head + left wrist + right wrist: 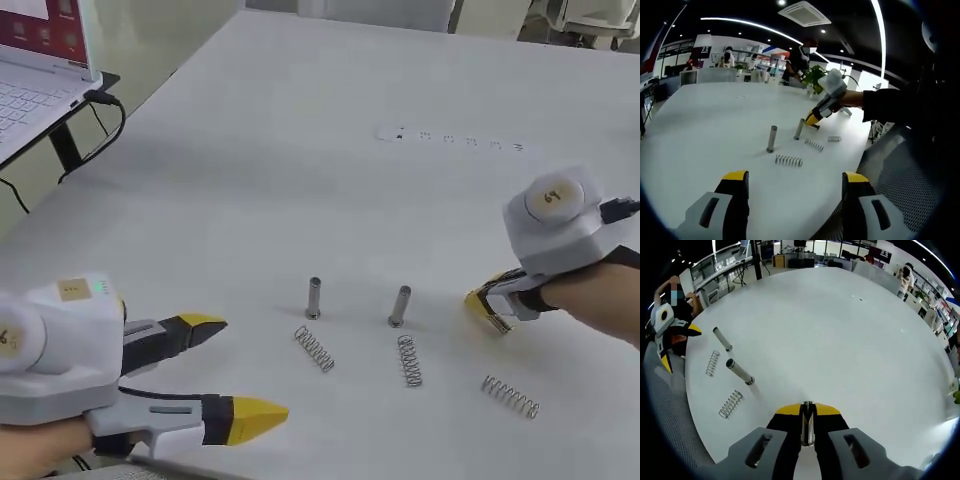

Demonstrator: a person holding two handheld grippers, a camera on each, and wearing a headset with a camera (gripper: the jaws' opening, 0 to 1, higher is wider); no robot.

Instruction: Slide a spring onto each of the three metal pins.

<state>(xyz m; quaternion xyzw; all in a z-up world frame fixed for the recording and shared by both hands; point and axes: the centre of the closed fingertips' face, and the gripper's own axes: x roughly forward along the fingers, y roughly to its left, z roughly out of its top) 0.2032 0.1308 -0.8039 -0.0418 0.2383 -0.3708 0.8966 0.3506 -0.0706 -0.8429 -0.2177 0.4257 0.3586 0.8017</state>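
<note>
Jaws of the left gripper (238,368) stand wide apart at the near edge of the table (300,150), their yellow tips gripping nothing and pointing toward the parts. Just beyond them three springs lie flat on the white top. The left spring (314,349) and the middle spring (409,360) lie side by side. The right spring (510,396) lies apart from them, on the near side of the right gripper (485,305).

Behind the springs two pins stand upright, each bare. The left pin (314,298) stands just past the left spring, and the right pin (400,305) just past the middle spring.

The right gripper hangs beside the right pin, low over the table, with its tips turned toward that pin. In the right gripper view its jaws are clamped together on the third pin (807,427), which lies lengthwise between the yellow tips.

Farther back, at the table's far left corner, an open laptop (40,60) sits on a stand.
</note>
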